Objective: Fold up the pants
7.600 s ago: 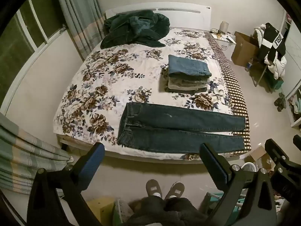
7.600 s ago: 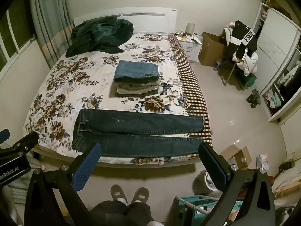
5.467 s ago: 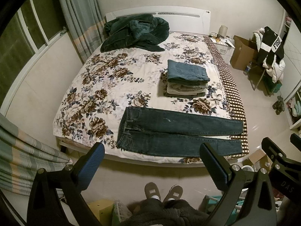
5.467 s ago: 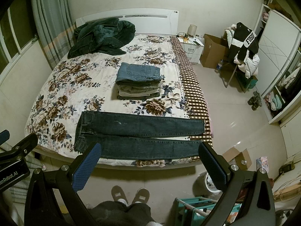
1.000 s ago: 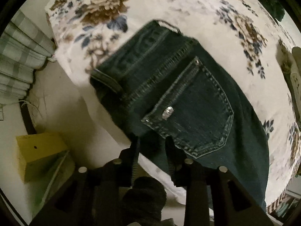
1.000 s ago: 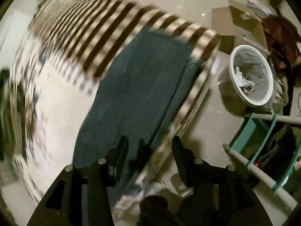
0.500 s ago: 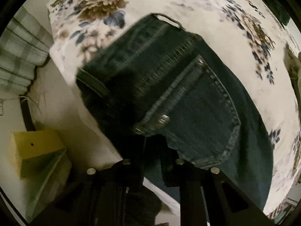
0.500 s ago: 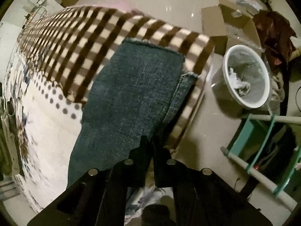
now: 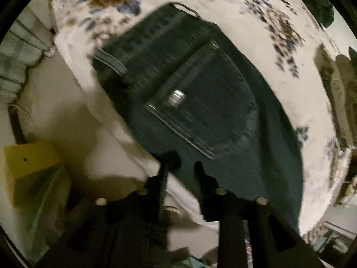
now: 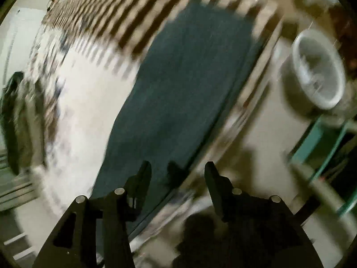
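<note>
Dark blue jeans lie folded lengthwise, leg over leg, on the flowered bed. The left wrist view shows their waist end with a back pocket (image 9: pixel 200 102) facing up. My left gripper (image 9: pixel 181 165) sits at the jeans' near edge, fingers slightly apart, holding nothing. The right wrist view, blurred, shows the jeans' leg end (image 10: pixel 191 78) lying over the checked bed border (image 10: pixel 133 15). My right gripper (image 10: pixel 176 174) is open above the near edge of the leg, empty.
A yellow box (image 9: pixel 29 163) stands on the floor left of the bed. A white waste bin (image 10: pixel 316 69) and a teal rack (image 10: pixel 323 143) stand on the floor right of the bed corner. Folded clothes (image 9: pixel 341 102) lie further on the bed.
Half a second ago both grippers were shut on the jeans' near edge. Now both have opened and let go, and the jeans lie folded on the bed. Both views are blurred by motion.
</note>
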Demonstrator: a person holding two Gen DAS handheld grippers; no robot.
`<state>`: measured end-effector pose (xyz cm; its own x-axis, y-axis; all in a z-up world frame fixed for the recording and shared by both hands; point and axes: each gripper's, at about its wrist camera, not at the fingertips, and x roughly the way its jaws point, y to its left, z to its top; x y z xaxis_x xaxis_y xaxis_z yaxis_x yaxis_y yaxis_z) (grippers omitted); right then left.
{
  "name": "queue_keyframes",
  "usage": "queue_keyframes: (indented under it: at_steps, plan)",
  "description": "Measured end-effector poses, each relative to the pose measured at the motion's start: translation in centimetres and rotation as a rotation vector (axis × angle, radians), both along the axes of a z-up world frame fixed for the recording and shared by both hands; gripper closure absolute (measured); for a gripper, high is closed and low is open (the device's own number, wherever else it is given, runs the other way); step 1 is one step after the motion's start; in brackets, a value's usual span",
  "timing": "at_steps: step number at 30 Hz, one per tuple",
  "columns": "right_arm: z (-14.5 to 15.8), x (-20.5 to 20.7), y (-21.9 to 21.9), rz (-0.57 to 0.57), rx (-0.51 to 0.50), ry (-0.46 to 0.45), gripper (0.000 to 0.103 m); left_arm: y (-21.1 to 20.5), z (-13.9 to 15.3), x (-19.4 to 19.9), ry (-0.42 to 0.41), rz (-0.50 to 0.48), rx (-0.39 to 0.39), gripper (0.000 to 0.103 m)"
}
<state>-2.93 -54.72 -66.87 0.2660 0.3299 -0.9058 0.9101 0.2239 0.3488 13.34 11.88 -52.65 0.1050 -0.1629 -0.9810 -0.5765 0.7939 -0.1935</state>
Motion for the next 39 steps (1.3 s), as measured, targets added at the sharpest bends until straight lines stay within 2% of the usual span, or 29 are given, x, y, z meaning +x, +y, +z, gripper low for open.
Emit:
queue_keyframes:
  at_steps: [3,5,6,7,9,11,13,15,17,18,19,20,21,22,23,24,27,30,33,36,37,38,39]
  plan:
    - [-3.1,0.7,3.1,-0.039,0.065,0.025,0.051,-1.2,-2.3,1.4,0.023,-0.013,-0.045,0.076]
    - [-4.3,0.9,4.4,-0.062,0.056,0.036,0.057,-2.3,-3.4,2.1,0.038,-0.031,-0.030,0.076]
    - [-4.4,1.1,4.8,-0.043,0.027,0.061,0.085,-2.4,-4.0,2.2,0.044,-0.041,-0.013,0.077]
    - [-4.3,1.0,5.5,-0.016,-0.019,0.095,0.098,-2.3,-4.1,1.9,0.042,-0.042,-0.009,0.078]
    - [-3.4,0.8,6.2,0.032,-0.097,0.132,0.101,-1.7,-4.4,1.4,0.046,-0.064,0.009,0.092]
    - [-2.7,0.7,6.1,0.056,-0.148,0.185,0.101,-1.7,-4.6,1.2,0.053,-0.075,-0.012,0.094]
    - [-3.0,1.0,6.0,0.100,-0.138,0.223,0.103,-0.5,-4.7,1.0,0.071,-0.077,-0.043,0.094]
    - [-2.6,2.1,6.5,0.166,-0.092,0.211,0.102,0.3,-4.1,1.3,0.092,-0.096,-0.036,0.094]
    - [-0.8,4.3,7.6,0.261,-0.091,0.206,0.098,0.5,-3.1,2.0,0.080,-0.124,-0.037,0.094]
    - [0.4,5.7,8.6,0.319,-0.084,0.188,0.090,0.6,-2.2,2.3,0.065,-0.143,-0.025,0.094]
    - [1.3,7.3,10.0,0.367,-0.072,0.163,0.071,0.6,-1.3,2.3,0.046,-0.164,0.002,0.091]
    - [2.2,9.5,11.9,0.422,-0.049,0.129,0.058,0.9,-0.7,2.6,0.026,-0.183,0.031,0.081]
    - [2.6,11.6,13.8,0.473,-0.026,0.101,0.041,0.9,-0.1,2.9,0.006,-0.200,0.056,0.063]
    - [2.8,13.3,15.4,0.519,-0.007,0.083,0.040,0.5,0.2,3.2,-0.004,-0.214,0.075,0.050]
    - [2.9,15.7,17.6,0.578,0.015,0.058,0.040,0.4,0.2,3.6,-0.011,-0.225,0.092,0.029]
    - [2.9,18.5,19.9,0.636,0.035,0.026,0.040,-0.1,0.6,4.2,-0.019,-0.229,0.101,0.027]
    - [1.5,27.6,27.4,0.819,0.055,-0.039,0.039,0.2,0.0,5.9,-0.045,-0.217,0.111,0.027]
    - [-0.8,34.6,33.5,0.980,0.047,-0.041,0.039,0.4,-1.2,7.2,-0.045,-0.234,0.149,0.027]
    - [-4.1,39.1,39.2,1.172,0.060,0.041,0.039,0.7,-3.0,7.5,-0.030,-0.284,0.205,0.027]
    - [-6.6,39.9,41.9,1.297,0.103,0.163,0.040,0.7,-4.0,6.8,-0.045,-0.329,0.225,0.025]
    - [-6.4,40.1,41.8,1.290,0.084,0.156,0.046,0.1,-4.3,6.9,-0.051,-0.339,0.227,0.024]
    - [-6.1,40.2,41.5,1.273,0.084,0.143,0.058,0.5,-4.4,6.1,-0.058,-0.345,0.222,0.023]
    - [-5.6,40.4,40.9,1.238,0.093,0.121,0.093,0.7,-4.6,5.6,-0.067,-0.349,0.216,0.021]
